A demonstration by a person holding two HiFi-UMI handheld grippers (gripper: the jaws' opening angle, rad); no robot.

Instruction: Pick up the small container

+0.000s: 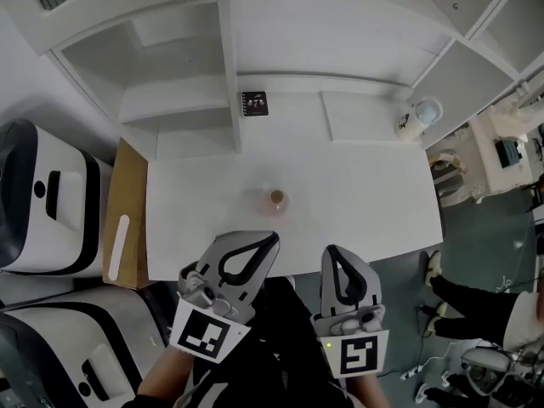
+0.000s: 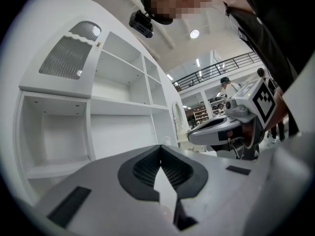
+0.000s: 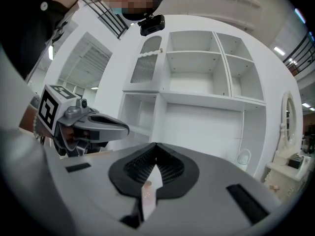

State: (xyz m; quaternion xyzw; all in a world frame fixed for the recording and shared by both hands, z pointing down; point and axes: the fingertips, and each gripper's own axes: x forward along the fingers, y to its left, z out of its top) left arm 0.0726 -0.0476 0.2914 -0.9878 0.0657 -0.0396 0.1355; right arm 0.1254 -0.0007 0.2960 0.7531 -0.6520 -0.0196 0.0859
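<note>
The small container (image 1: 276, 199), a pinkish see-through pot with a brown top, stands alone near the middle of the white table (image 1: 374, 202). My left gripper (image 1: 271, 237) is at the table's near edge, just short of the container and a little to its left, jaws shut and empty. My right gripper (image 1: 331, 251) hovers at the near edge to the container's right, also shut on nothing. In the right gripper view a bit of the pink container (image 3: 146, 185) shows through the slit below the shut jaws. Each gripper view shows the other gripper beside it.
A white shelf unit (image 1: 183, 92) rises behind the table. A small black card (image 1: 253, 103) and a white mug (image 1: 409, 123) stand at the back. A cardboard box (image 1: 127, 219) and white machines (image 1: 38, 198) are at the left; a person's legs (image 1: 476, 300) at the right.
</note>
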